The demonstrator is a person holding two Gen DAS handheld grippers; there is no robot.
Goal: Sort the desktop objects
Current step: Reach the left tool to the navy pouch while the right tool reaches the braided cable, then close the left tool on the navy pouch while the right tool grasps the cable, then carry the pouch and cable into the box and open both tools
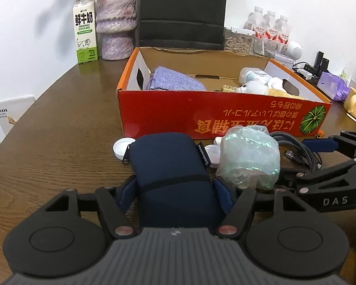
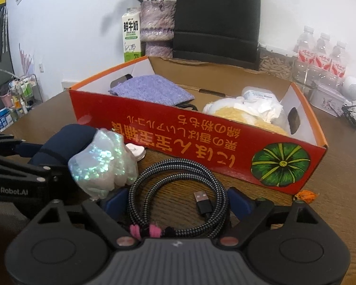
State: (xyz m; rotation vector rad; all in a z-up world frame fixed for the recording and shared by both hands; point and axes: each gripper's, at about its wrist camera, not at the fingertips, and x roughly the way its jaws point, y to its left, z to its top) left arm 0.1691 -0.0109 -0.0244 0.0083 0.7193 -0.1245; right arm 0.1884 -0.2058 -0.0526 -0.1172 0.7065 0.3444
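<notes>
**Left wrist view: pouch clamped before the box**

The left gripper [image 1: 175,190] is closed on the navy pouch [image 1: 170,163], just beside a crinkled bag [image 1: 249,159] in front of the red box [image 1: 225,116].

Right wrist view: the right gripper [image 2: 175,201] stands open around the coiled cable [image 2: 178,190] on the table [image 2: 332,190]; the pads do not touch it.

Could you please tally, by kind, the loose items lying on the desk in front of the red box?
Navy pouch: 1
Iridescent plastic bag: 1
Coiled braided cable: 1
White caps: 3, partly hidden
Total: 6
</notes>
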